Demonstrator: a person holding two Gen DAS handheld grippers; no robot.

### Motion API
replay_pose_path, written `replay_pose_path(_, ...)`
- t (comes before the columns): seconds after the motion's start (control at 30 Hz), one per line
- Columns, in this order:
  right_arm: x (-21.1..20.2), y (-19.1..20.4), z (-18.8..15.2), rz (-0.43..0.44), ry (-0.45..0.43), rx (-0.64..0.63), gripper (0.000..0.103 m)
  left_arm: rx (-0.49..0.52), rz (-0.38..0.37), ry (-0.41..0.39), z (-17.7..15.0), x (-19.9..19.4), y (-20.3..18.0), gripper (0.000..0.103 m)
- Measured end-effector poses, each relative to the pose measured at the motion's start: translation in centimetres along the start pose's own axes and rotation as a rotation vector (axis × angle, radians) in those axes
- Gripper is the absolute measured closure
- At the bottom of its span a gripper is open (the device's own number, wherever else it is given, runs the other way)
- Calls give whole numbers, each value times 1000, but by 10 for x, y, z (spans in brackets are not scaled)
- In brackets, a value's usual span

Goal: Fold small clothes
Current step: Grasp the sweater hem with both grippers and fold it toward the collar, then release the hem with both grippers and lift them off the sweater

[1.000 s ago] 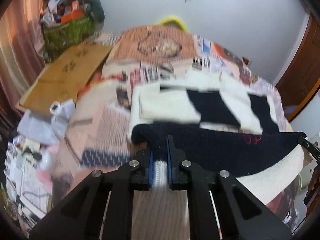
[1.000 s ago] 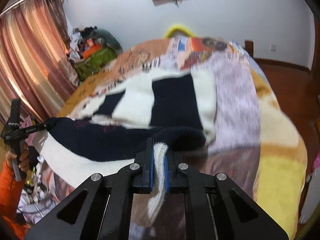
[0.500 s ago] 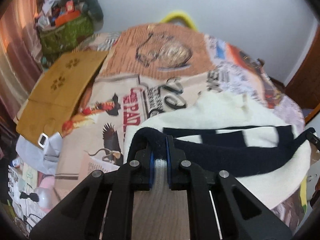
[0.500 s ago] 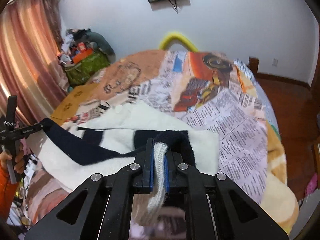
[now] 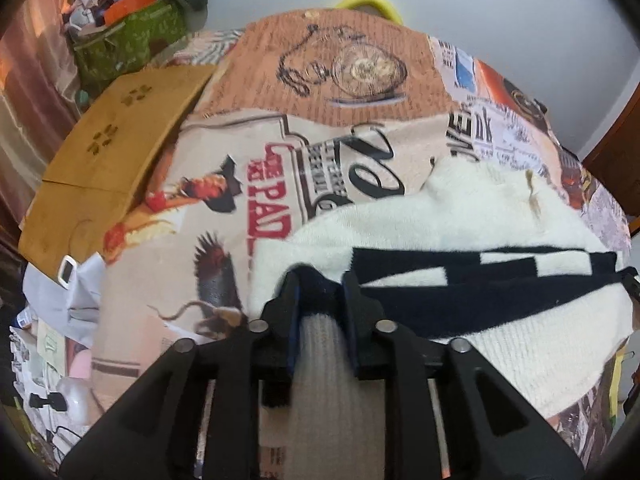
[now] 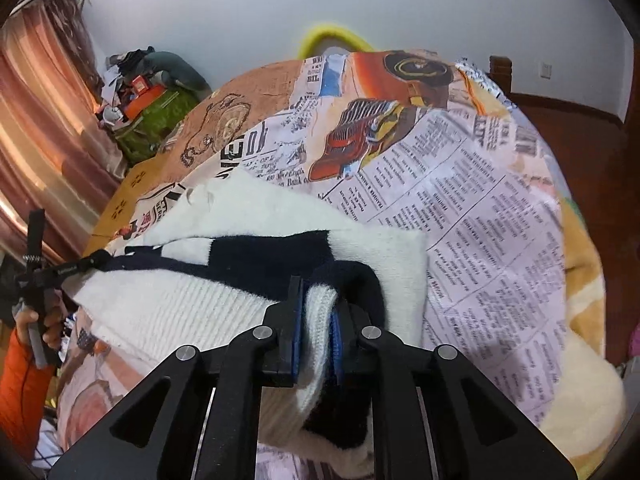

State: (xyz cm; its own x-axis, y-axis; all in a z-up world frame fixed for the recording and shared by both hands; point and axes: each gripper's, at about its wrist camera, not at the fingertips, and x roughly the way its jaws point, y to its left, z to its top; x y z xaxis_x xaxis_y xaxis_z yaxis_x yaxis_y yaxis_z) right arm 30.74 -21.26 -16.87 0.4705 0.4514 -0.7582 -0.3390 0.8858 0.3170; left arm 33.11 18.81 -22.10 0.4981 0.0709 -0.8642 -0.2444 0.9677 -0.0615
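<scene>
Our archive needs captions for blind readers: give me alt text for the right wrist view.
The right gripper pinches the folded edge of a white and navy sweater lying on a bed with a newspaper-print blanket. At far left, a hand holds the left gripper at the sweater's other corner.

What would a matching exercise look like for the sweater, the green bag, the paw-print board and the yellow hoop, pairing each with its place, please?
Things:
1 sweater
2 green bag
3 paw-print board
4 yellow hoop

Places:
A behind the far end of the bed, against the wall
B hem clamped in the right gripper
C far corner, beside the curtain
D flat along the bed's edge

Pairs: 1-B, 2-C, 3-D, 4-A
</scene>
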Motion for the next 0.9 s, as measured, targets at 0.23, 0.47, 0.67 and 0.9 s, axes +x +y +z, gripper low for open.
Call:
replay_pose_path(0.23,-32,9,0,-71,-66,-47,61,38,157,-131,-2,-49,11,43)
replay_pose_path(0.47,-67,15,-6,-112,-152,-77,44,145,110,-153,-40,-81,-9,18)
replay_pose_path(0.67,-62,46,-40,-58,-80,-178,44,213,47,-95,-78,-79,-37,9)
replay_pose_path(0.9,-23,84,-75,42,43,-245,44,246,-45,-8,-106,-60,-74,9)
